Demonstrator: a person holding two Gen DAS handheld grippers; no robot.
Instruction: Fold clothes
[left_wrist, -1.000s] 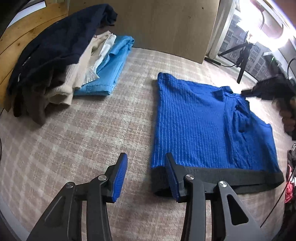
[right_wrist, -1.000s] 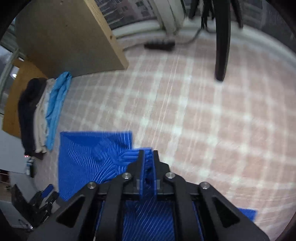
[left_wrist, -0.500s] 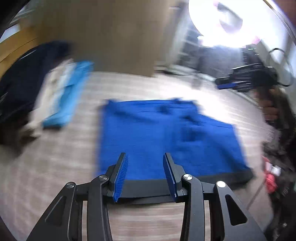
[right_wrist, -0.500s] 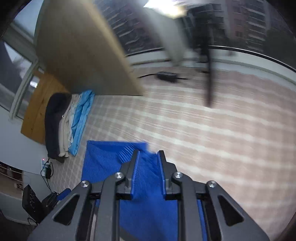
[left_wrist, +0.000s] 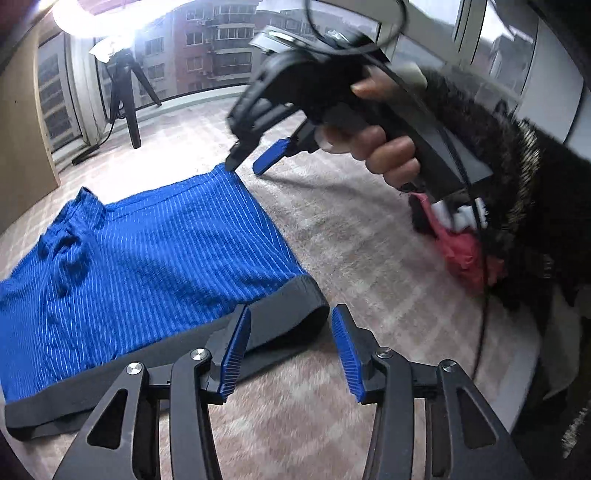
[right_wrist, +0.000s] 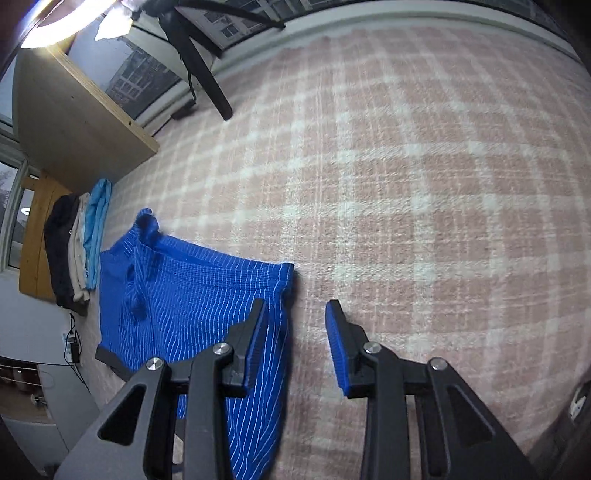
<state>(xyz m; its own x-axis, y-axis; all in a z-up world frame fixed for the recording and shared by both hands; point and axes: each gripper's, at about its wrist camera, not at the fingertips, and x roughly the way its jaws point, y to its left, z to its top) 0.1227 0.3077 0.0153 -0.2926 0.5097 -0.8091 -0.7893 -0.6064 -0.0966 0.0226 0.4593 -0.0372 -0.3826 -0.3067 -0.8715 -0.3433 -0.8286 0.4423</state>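
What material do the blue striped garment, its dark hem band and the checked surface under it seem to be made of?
Blue striped garment: probably a soft knit, matte; fine raised ribs and limp folds.
Dark hem band: likely a denser ribbed knit, grey and dull; fibre unclear.
Checked surface: apparently a fuzzy woven blanket or carpet, pink and white, with a visible nap.

The blue striped knit garment (right_wrist: 177, 295) lies flat on the pink checked carpet (right_wrist: 406, 184), with the stack of folded clothes (right_wrist: 79, 247) beyond it beside the wooden board (right_wrist: 74, 122).
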